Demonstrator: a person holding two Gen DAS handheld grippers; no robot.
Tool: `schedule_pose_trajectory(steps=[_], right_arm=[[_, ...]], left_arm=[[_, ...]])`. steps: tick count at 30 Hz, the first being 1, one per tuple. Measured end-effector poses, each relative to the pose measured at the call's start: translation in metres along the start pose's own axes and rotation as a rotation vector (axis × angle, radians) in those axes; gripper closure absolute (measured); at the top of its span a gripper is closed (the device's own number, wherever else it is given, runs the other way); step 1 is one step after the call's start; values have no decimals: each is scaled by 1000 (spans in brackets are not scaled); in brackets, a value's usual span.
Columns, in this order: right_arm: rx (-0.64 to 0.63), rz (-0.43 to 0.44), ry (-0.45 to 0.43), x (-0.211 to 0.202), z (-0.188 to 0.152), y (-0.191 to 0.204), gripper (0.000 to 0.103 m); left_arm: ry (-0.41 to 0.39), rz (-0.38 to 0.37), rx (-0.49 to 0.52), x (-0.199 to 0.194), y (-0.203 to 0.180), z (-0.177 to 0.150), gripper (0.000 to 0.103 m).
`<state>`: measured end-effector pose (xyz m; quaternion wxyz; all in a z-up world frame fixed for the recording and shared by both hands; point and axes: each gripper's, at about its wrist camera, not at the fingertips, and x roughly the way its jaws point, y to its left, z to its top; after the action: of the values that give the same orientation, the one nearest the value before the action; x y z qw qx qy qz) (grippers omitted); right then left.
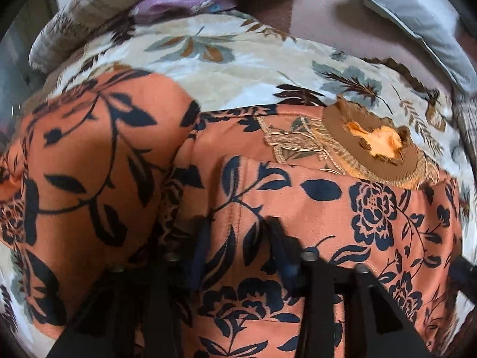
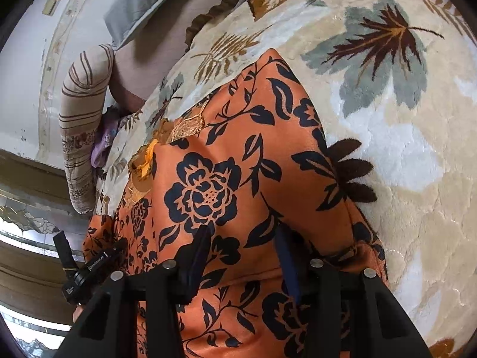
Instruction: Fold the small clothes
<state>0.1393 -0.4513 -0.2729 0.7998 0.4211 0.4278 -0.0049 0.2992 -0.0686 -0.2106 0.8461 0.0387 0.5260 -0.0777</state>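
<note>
An orange garment with dark navy flowers and leaves (image 1: 268, 197) lies on a cream leaf-print blanket (image 1: 232, 62). Its brown and gold embroidered neckline (image 1: 369, 146) lies at the far right in the left wrist view. My left gripper (image 1: 238, 226) is open, its fingers spread just over the cloth near a fold. The garment fills the middle of the right wrist view (image 2: 226, 179). My right gripper (image 2: 244, 232) is open, fingers apart over the fabric, which bulges between them. The left gripper's body (image 2: 86, 271) shows at the lower left there.
The blanket (image 2: 402, 149) covers a bed. A grey pillow (image 1: 417, 21) and brownish sheet lie beyond it. A striped bolster (image 2: 83, 125) and a purple cloth (image 1: 184, 0) lie at the blanket's edge. A wall and tiled floor show at left in the right wrist view.
</note>
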Motion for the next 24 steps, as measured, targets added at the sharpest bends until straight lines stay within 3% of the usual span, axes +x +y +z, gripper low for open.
schedule_pose_trajectory(steps=[4,9,16,19,23,24], right_arm=[[1,-2,-2,0,-1,2,55],[-10,-11,-9,2,-1,3,55],[-48,-71,-28,2,-4,14,55],[-79,-78,-77,-7,-7,26,53],[-199,-47,-147,-13,-14,54,53],[-216,-50,-140,-9,-16,58,53]], left_arm=[[-34,75,62,-13,-5,-2,94],[-45,159,89,-27,5,-3,95],[27,103,50,-20,26,-7,89],[4,111,76,-33,17,-14,88],[-31,96,115,-46,-1,-24,58],[-18,107,125,-43,-4,-28,56]])
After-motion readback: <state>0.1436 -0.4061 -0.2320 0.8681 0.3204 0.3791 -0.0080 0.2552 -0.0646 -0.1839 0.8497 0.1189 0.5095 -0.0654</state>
